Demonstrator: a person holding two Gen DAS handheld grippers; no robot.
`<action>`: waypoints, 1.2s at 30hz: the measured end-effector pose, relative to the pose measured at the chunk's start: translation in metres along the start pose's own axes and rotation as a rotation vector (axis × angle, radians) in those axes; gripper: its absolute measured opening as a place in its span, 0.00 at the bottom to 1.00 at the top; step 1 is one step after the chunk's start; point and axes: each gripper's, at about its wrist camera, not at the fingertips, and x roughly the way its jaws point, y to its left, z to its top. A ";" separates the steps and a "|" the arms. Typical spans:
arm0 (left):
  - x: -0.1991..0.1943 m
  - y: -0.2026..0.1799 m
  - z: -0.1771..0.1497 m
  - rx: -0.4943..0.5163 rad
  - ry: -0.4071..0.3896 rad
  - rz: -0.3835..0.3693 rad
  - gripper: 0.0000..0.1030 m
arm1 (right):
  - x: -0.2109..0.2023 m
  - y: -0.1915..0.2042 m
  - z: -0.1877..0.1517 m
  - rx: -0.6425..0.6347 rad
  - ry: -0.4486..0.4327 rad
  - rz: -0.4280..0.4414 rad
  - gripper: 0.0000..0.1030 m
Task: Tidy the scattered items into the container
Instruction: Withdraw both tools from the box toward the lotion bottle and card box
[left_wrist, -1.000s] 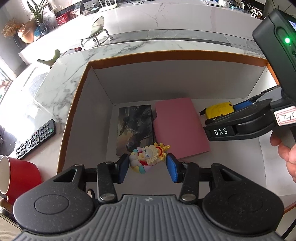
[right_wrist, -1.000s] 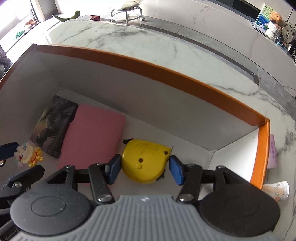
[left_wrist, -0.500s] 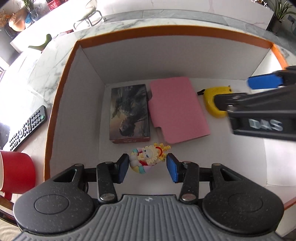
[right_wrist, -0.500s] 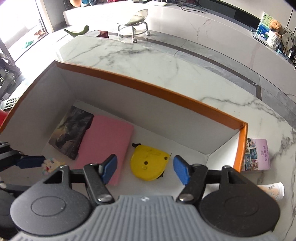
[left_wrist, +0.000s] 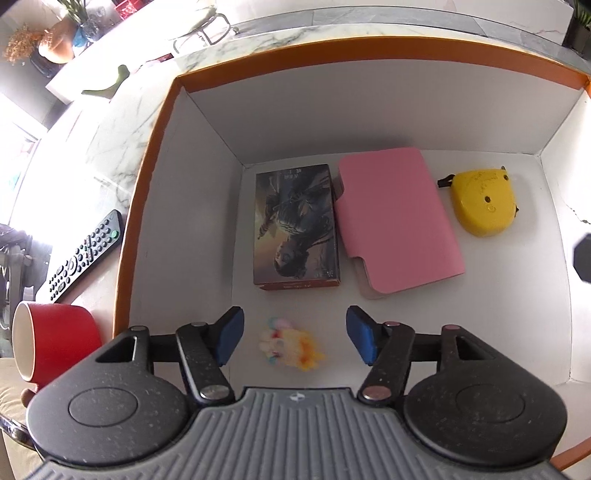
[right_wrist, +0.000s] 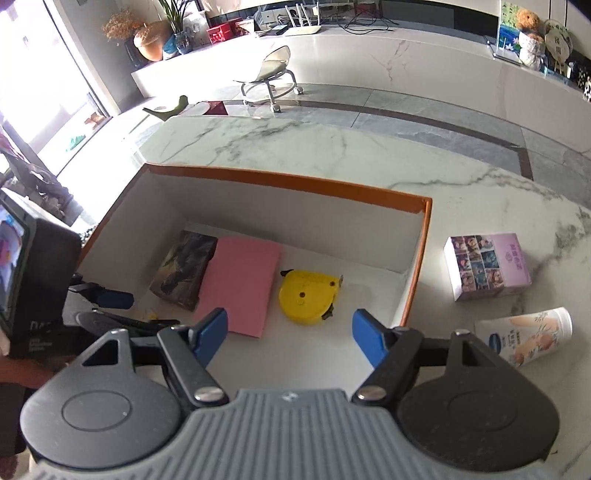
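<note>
With both tools spread wide and holding nothing, an orange-rimmed box (right_wrist: 421, 258) takes in a table's clutter.

The left gripper (left_wrist: 293, 338) hangs over a small plush toy (left_wrist: 290, 347) blurred on the box floor, beside a picture box (left_wrist: 295, 225), pink case (left_wrist: 397, 221) and yellow tape measure (left_wrist: 482, 201). The right gripper (right_wrist: 290, 339) faces a purple carton (right_wrist: 487, 266) and tube (right_wrist: 524, 334) lying outside, likely next.

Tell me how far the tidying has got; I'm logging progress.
Done: book, pink case, tape measure and toy lie in the box. In hand: nothing; both grippers open. Left: remote, mug, carton, tube.
</note>
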 end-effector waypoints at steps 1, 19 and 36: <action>-0.002 0.000 0.000 -0.005 -0.005 0.002 0.71 | -0.002 0.000 -0.001 -0.001 -0.004 0.004 0.74; -0.081 -0.022 -0.023 -0.047 -0.189 -0.078 0.71 | -0.059 0.002 -0.031 -0.096 -0.135 -0.041 0.74; -0.185 -0.083 -0.077 -0.045 -0.451 -0.191 0.71 | -0.162 -0.019 -0.095 -0.111 -0.445 -0.155 0.72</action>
